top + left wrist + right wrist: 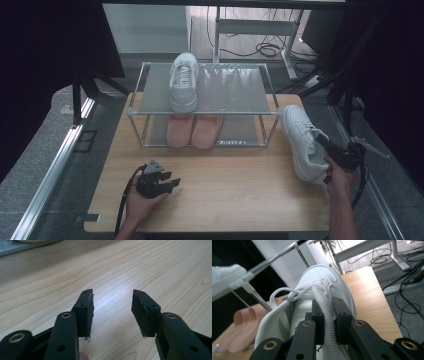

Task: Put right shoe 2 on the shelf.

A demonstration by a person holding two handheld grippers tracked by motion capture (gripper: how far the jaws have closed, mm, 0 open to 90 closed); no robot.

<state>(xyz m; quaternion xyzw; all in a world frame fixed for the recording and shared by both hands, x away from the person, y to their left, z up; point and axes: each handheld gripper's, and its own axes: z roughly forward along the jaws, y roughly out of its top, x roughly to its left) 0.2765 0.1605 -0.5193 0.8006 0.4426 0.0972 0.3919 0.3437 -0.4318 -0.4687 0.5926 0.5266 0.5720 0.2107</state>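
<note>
The white sneaker (301,141), just right of the shoe rack (205,114), is pinched only by its soft collar in the right gripper (324,142), so slipping or swinging is risked; the left gripper (172,183) is kept wide, empty, on the surface (240,195).

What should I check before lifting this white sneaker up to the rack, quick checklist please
1. Right gripper shut on the held sneaker, pads pinching its collar: ok.
2. Grip secure enough to carry the shoe: cannot tell.
3. Free spot on the rack's top shelf beside the other white sneaker: ok.
4. Left gripper open, holding nothing, resting over the table away from the path: ok.
5. Pink slippers on the lower shelf, out of the way: ok.
</note>
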